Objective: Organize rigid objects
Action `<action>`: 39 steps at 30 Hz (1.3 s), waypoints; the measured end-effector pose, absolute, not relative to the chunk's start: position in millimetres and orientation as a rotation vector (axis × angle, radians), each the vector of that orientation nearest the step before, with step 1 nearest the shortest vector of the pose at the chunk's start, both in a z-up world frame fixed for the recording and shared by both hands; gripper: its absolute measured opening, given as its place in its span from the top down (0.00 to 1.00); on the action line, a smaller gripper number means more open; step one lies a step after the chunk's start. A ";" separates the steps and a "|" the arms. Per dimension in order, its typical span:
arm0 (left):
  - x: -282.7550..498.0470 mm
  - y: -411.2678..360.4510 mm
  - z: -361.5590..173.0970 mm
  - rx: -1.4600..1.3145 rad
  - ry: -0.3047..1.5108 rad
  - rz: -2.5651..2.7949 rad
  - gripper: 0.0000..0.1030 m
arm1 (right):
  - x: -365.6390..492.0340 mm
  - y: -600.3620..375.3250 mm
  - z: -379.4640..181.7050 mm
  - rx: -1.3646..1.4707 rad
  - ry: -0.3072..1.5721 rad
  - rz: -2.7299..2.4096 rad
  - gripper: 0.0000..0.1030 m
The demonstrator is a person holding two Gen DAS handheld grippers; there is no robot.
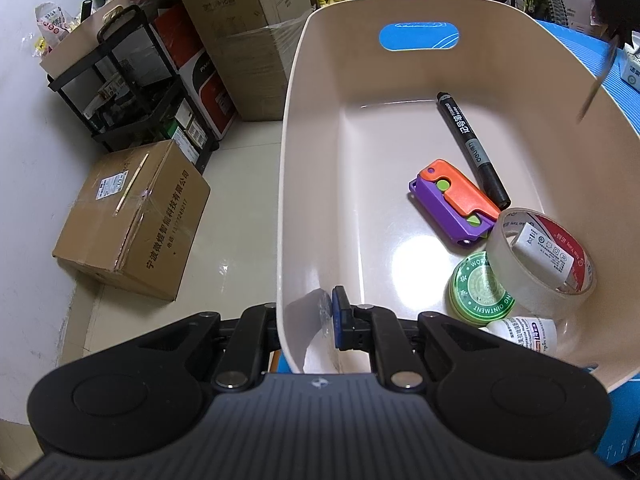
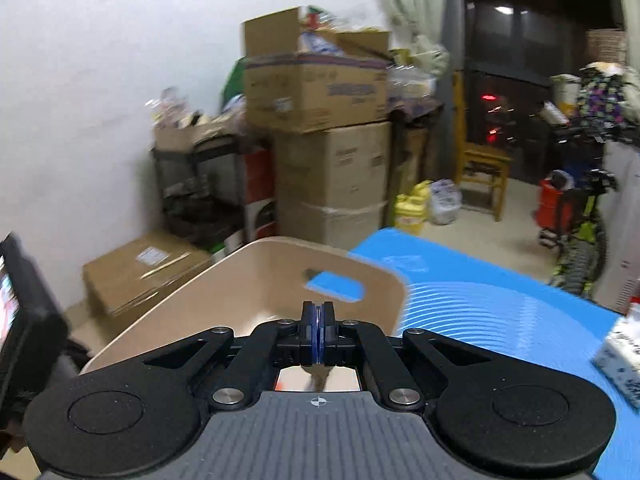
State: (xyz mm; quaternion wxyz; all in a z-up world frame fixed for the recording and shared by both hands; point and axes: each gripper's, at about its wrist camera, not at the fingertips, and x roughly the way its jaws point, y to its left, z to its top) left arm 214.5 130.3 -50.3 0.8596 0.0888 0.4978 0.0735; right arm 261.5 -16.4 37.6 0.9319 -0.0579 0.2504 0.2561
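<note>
Marker in bin, cap end away

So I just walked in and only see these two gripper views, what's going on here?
A person is sorting small items into a beige bin on a blue mat. The left gripper is clamped on the bin's near wall, one finger inside, one outside. The bin holds a black marker, a purple-and-orange toy, a tape roll, a green tin and a white bottle. The right gripper is shut above the bin; whether it holds anything is unclear.
</note>
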 end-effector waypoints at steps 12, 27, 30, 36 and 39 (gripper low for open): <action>213.5 129.1 -51.8 0.180 1.043 0.150 0.86 | 253.3 38.2 -12.2 -0.214 0.731 0.611 0.87; 213.3 127.0 -52.0 0.188 1.046 0.155 0.86 | 245.5 -1.8 -2.6 -0.144 0.676 0.555 0.31; 213.3 126.0 -52.5 0.185 1.049 0.156 0.85 | 247.4 -21.3 6.3 -0.133 0.630 0.496 0.24; 211.9 127.8 -52.5 0.181 1.049 0.156 0.85 | 259.3 -80.5 -3.3 -0.103 0.614 0.286 0.16; 212.1 129.8 -51.7 0.183 1.048 0.157 0.85 | 268.0 -110.5 -23.7 -0.102 0.642 0.185 0.16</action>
